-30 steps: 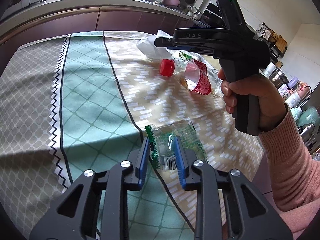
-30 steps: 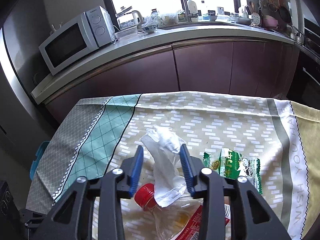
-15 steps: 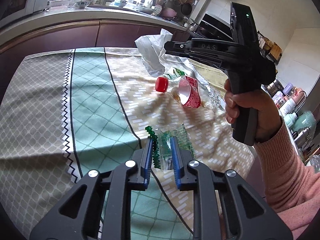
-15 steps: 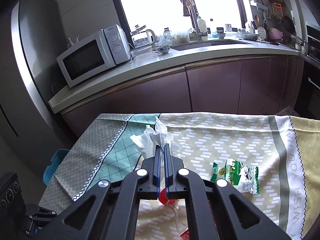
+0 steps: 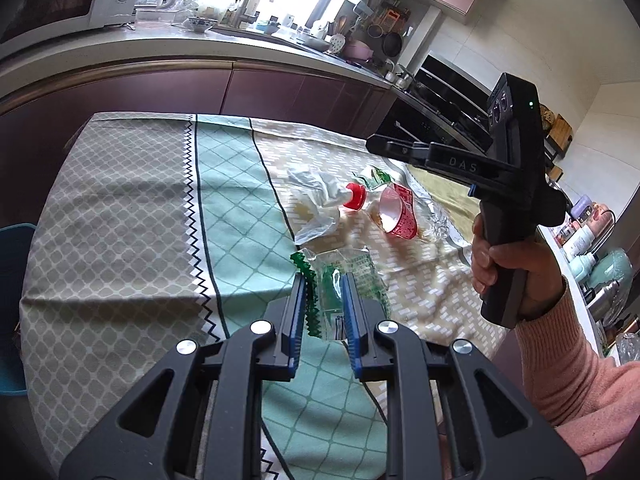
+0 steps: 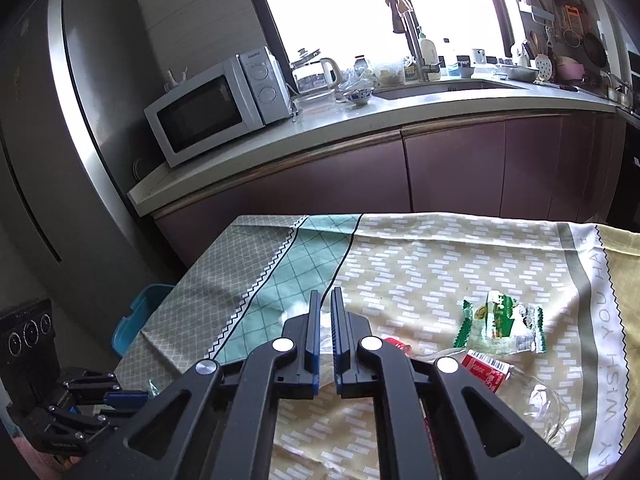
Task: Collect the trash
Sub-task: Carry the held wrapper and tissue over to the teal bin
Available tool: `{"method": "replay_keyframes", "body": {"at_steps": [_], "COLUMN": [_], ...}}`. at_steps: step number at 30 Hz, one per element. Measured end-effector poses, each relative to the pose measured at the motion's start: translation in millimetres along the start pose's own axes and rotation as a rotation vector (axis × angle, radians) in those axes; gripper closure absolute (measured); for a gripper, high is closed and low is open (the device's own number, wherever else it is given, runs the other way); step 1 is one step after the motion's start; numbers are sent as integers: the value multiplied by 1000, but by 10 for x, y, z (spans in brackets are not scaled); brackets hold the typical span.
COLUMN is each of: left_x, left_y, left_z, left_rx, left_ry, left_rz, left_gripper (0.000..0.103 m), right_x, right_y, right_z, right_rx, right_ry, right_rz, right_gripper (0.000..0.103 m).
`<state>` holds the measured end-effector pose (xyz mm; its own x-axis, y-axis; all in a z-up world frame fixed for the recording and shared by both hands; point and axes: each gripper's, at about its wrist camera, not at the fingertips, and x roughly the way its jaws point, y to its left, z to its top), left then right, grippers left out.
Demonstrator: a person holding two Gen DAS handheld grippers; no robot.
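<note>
A table is seen covered by a patterned tablecloth (image 5: 120,220) with grey lattice, teal diamond and beige dashed bands, edged by a black zigzag line; in the right wrist view a white border with grey lettering is seen along its right side. Behind it a kitchen counter (image 6: 400,116) is seen, bearing a white microwave (image 6: 216,108) and a glass kettle (image 6: 316,72). Beyond the table's left edge a blue bin (image 6: 136,320) is partly visible. On the beige band a crushed clear plastic bottle (image 5: 400,212) with a red label and red cap is seen lying on its side. A crumpled white tissue (image 5: 316,196) lies touching the cap end of the bottle, loose on the cloth. A green-and-white snack wrapper (image 6: 500,326) lies flat just beyond the bottle. Nearer the front edge, a clear wrapper with green serrated edges (image 5: 340,276) lies at the border of the teal and beige bands. The left gripper (image 5: 323,280) is held low over this clear wrapper, its blue-padded fingers parted on either side of the wrapper's crinkled middle, without visibly pressing it. The right gripper (image 6: 325,300) is held raised above the table in a hand (image 5: 512,272) in a pink sleeve; its fingers are nearly closed with a narrow gap between them, and nothing is gripped.
</note>
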<state>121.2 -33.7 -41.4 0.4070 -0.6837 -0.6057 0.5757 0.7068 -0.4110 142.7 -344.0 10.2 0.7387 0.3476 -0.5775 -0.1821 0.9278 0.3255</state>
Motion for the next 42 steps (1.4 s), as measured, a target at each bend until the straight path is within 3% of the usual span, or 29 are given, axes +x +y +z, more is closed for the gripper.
{"method": "replay_keyframes", "body": {"at_steps": [4,13,16,19,26,34,42], "left_x": [-56,-188,-245,-285,-448,-735,-1181], "left_y": [66,185,235,283,413,656,929], "left_z": [-18,-22,-27,-19,-9,-20,-61], "left_rx": [-17,-42,-50,-60,-79,-112,-154], "left_ry": [-9,-31,-39,-48,-79,-125,-187], "left_rz": [8,25,31,35,52,108,195], "left_gripper": [84,84,84,84,84,84,84], "right_x": [228,582,620,580,368,240,409], "right_y": [77,219,221,222,322,833,1305], "right_z": [-79,-247,-281,-291,-210,-123,-37], "right_rx": [-36,-137,-146,-142,-95,-147,-186], "right_ry": [63,159,174,158,97,52,55], "right_rz": [-30,-112,-117,-114,3,152,252], "right_gripper": [68,69,89,91,92,92,92]}}
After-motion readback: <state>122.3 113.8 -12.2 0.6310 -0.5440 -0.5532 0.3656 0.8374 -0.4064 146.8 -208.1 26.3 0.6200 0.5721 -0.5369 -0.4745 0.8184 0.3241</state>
